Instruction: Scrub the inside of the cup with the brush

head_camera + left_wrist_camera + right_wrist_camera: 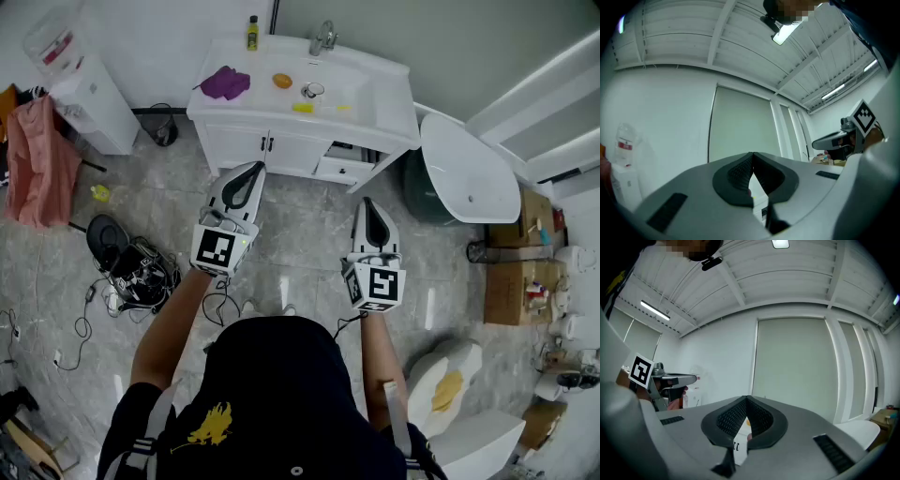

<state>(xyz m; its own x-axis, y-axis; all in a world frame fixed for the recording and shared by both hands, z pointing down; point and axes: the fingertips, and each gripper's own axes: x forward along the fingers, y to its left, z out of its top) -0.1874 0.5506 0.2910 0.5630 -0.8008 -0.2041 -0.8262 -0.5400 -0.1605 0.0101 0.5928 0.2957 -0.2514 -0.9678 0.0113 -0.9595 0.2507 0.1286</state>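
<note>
- well, at the far left a white water dispenser [92, 101] stands by the wall, with a pink cloth [37, 164] hanging just beside it.
- lower down, a tangle of black gear and cables [136, 272] lies on the grey floor [300, 234].
- the left gripper [254, 168] is held out over the floor, jaws pressed together with nothing between them.
- ahead stands a white sink cabinet [281, 141]; on its top, from the left, are a purple cloth [226, 82], an orange thing [282, 81] and the cup [313, 90], in front of the tap [323, 37] and well apart from both grippers.
- a small yellow thing [302, 108] lies just in front of the cup; whether it is the brush i cannot tell.
- the right gripper [367, 202] is also held out over the floor, jaws together and empty.
- further right sits a white bathtub [469, 173], then cardboard boxes [520, 286] by the wall.
</note>
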